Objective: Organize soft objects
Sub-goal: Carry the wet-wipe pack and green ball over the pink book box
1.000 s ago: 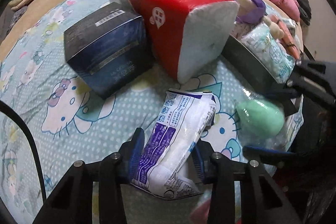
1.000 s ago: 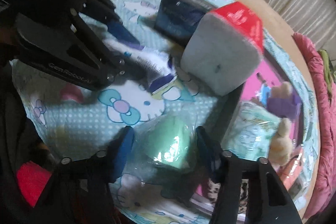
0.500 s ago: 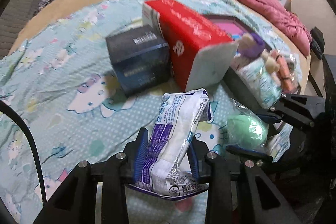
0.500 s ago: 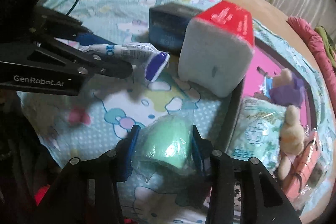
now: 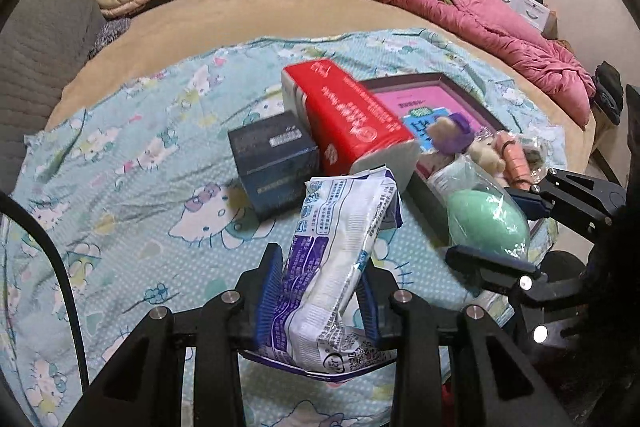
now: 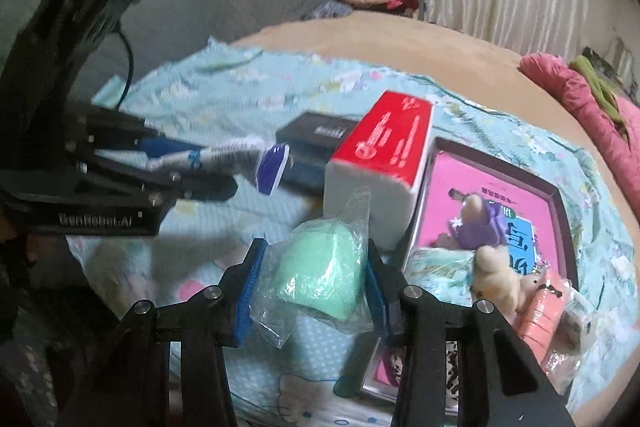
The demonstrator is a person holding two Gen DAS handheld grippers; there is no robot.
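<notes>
The left gripper (image 5: 318,291) was clamped on a white-and-purple tissue pack (image 5: 340,247), raised clear of the patterned sheet (image 5: 120,187). The right gripper (image 6: 312,287) was closed on a bagged green sponge (image 6: 320,279), also held aloft. A red tissue pack (image 5: 348,119) and dark blue box (image 5: 272,163) were seen beyond, touching. A pink-lined tray (image 6: 556,191) with plush toys (image 6: 496,275) lay at right.

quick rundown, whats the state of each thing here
left hand-held gripper: shut on the wipes pack
wipes pack: sealed, lifted off the bedsheet
right hand-held gripper: shut on the green sponge
green sponge: bagged, lifted
red tissue pack: lying on the bedsheet
pink-lined box: open, holding plush toys
</notes>
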